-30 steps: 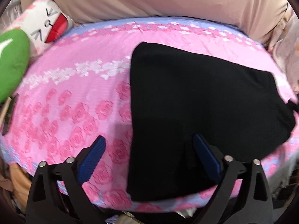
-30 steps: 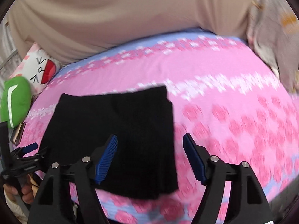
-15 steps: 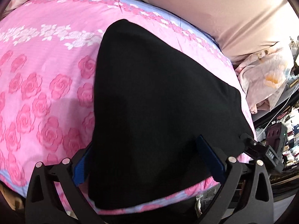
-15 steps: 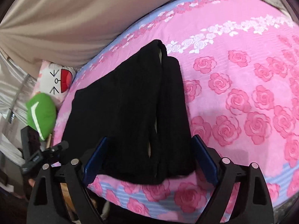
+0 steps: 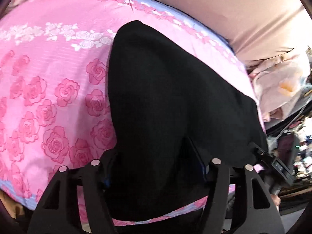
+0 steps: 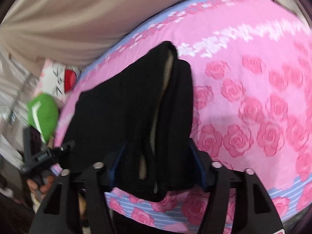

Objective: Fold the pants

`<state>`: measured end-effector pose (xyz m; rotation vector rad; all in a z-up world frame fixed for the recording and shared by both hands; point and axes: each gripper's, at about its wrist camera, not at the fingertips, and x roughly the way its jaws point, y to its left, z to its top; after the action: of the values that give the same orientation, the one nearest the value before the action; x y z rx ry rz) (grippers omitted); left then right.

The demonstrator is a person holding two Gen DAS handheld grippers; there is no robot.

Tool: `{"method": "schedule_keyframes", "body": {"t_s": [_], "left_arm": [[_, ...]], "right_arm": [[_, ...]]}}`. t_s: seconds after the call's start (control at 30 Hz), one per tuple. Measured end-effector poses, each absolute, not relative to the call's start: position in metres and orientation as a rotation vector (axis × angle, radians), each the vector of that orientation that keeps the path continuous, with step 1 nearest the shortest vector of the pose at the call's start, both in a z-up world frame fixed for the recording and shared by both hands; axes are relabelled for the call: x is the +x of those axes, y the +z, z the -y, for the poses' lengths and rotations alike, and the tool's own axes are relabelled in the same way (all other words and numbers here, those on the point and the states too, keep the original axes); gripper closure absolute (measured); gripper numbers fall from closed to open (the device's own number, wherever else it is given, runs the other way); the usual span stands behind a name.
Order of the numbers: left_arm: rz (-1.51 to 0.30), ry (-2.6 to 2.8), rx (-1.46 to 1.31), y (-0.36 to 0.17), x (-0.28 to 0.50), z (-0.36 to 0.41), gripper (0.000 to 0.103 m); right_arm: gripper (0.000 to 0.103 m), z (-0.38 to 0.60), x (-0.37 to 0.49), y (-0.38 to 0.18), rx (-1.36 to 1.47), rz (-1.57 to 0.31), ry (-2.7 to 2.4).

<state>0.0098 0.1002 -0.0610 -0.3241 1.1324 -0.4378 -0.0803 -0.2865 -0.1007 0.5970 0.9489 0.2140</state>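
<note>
Black pants (image 5: 175,101) lie folded on a pink rose-print bed (image 5: 48,81). My left gripper (image 5: 154,167) has its jaws either side of the near left end of the pants, and the cloth fills the gap and hides the pads. In the right wrist view the pants (image 6: 117,107) show stacked layers with a pale lining at the right end. My right gripper (image 6: 156,163) has its blue-padded jaws around that end. Each gripper shows in the other's view, the right one (image 5: 276,165) at the far corner and the left one (image 6: 44,154) likewise.
A beige curtain (image 6: 78,19) hangs behind the bed. A green cushion (image 6: 43,115) and a white cartoon pillow (image 6: 60,78) lie at the left end. Pale floral bedding (image 5: 280,85) and clutter sit beyond the right end. The bed's near edge (image 6: 175,212) runs just below the grippers.
Both grippers have moved down onto the near ends of the pants and their jaws have narrowed around the cloth. The right end's layers now bunch up between the right jaws.
</note>
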Motion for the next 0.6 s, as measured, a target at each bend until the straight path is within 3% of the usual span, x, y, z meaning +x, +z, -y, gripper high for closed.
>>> {"method": "schedule_keyframes", "body": {"t_s": [0.07, 0.13, 0.2, 0.23, 0.27, 0.37, 0.6], "left_arm": [[-1.117, -0.488, -0.38, -0.063, 0.012, -0.102, 0.014], [-1.1, -0.478, -0.352, -0.062, 0.014, -0.089, 0.012], [-1.085, -0.412, -0.252, -0.059, 0.015, -0.07, 0.026], [-1.086, -0.422, -0.239, -0.057, 0.016, -0.064, 0.043], [-1.08, -0.421, -0.232, -0.053, 0.014, -0.063, 0.053], [-1.028, -0.356, -0.133, -0.033, 0.008, -0.055, 0.073], [-0.92, -0.31, -0.034, 0.005, -0.008, -0.05, 0.074]], "right_arm": [[0.026, 0.289, -0.081, -0.104, 0.638, -0.926, 0.254], [0.025, 0.286, -0.078, -0.104, 0.622, -0.915, 0.261], [0.039, 0.276, -0.072, -0.102, 0.575, -0.907, 0.244], [0.049, 0.275, -0.071, -0.102, 0.573, -0.906, 0.244], [0.058, 0.274, -0.071, -0.099, 0.576, -0.893, 0.244], [0.063, 0.272, -0.076, -0.081, 0.545, -0.853, 0.231], [0.064, 0.258, -0.089, -0.041, 0.441, -0.782, 0.228]]}}
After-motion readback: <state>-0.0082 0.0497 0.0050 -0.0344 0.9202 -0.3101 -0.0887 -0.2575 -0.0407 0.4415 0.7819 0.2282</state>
